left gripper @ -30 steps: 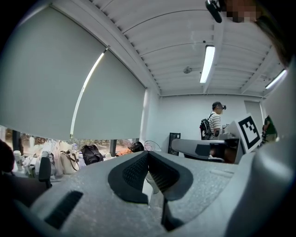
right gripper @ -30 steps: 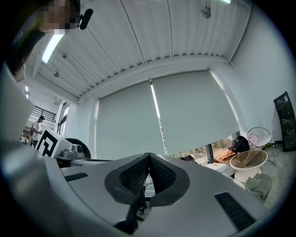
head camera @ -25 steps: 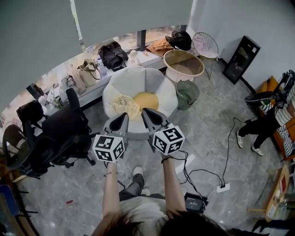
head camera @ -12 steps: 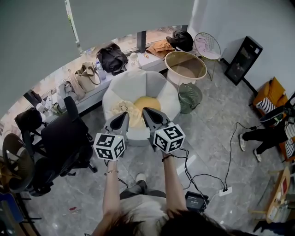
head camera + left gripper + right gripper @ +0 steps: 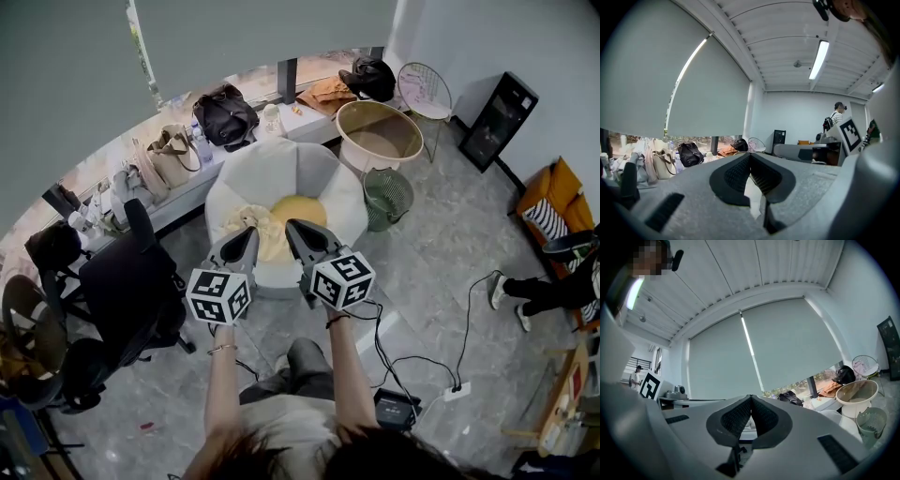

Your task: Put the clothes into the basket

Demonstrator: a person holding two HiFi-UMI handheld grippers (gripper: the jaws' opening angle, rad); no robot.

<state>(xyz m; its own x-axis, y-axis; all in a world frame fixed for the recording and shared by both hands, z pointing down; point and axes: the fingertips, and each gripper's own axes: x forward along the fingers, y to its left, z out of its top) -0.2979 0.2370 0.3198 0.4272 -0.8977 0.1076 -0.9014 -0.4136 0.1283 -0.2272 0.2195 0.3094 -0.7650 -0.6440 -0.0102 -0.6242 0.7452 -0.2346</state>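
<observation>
A cream garment (image 5: 249,223) and a yellow one (image 5: 298,208) lie on the seat of a round white armchair (image 5: 281,167). A large round beige basket (image 5: 378,133) stands behind the chair to the right and shows again in the right gripper view (image 5: 857,392). My left gripper (image 5: 247,238) and right gripper (image 5: 296,231) hang side by side over the chair's near edge, just short of the clothes. The two are level and both are shut with nothing held. In each gripper view the pads (image 5: 740,172) (image 5: 738,417) meet at their tips.
A green wire bin (image 5: 386,195) stands right of the chair, below the beige basket. A black office chair (image 5: 131,281) is at the left. Bags (image 5: 223,114) line the window ledge. A wire chair (image 5: 424,92) is behind the basket. Cables and a power strip (image 5: 457,392) lie on the floor at the right.
Both grippers have closed in on the white chair, their tips now over its near rim. The person at the right has shifted toward the picture's edge.
</observation>
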